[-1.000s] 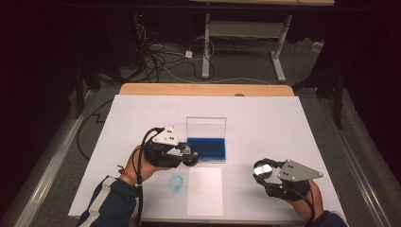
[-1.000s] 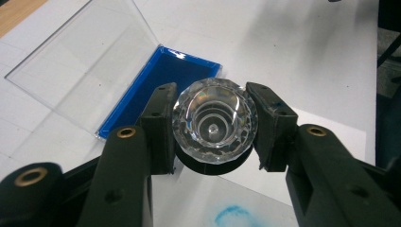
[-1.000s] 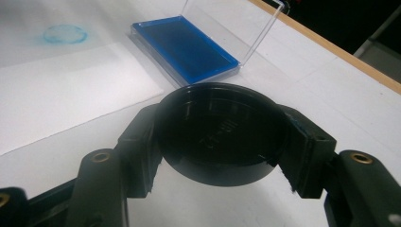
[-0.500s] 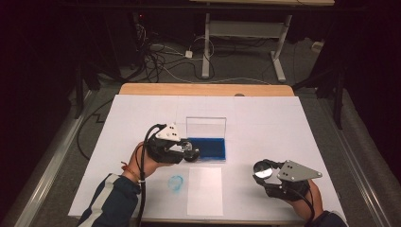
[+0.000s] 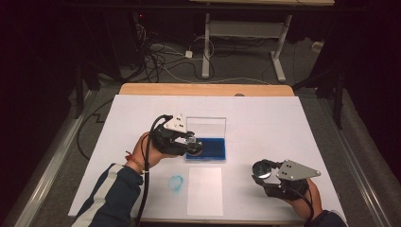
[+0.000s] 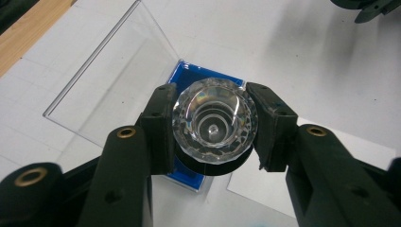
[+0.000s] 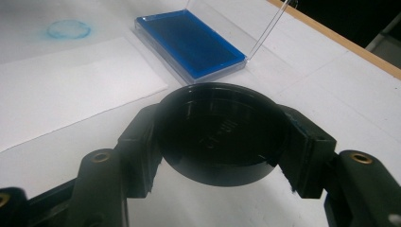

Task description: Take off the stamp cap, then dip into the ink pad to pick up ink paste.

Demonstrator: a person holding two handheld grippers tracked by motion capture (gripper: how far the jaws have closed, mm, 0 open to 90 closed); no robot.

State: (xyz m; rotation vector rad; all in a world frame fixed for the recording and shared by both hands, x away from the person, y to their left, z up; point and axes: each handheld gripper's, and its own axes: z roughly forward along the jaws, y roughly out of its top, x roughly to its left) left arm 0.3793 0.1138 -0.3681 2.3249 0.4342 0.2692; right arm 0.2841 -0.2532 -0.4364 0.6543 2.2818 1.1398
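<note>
White paper covers the table (image 5: 293, 123), with cables and desk legs on the dark floor beyond. At the left, the left gripper (image 5: 189, 142) pinches a faceted clear-topped stamp (image 6: 215, 119) between its jaws, its dark base hanging just over the blue ink pad (image 5: 210, 149), whose clear lid (image 5: 206, 125) stands open behind it. Below that gripper lies a faint blue ring print (image 5: 176, 182), and beside it a blank white sheet (image 5: 205, 190). Far to the right, the right gripper (image 5: 267, 172) clamps a black round cap (image 7: 221, 130), held just above the table. Judging by this, the uncapping and a test print look done; inking is in hand and stamping the sheet remains. Raised lettering inside the cap is too dim to read.
</note>
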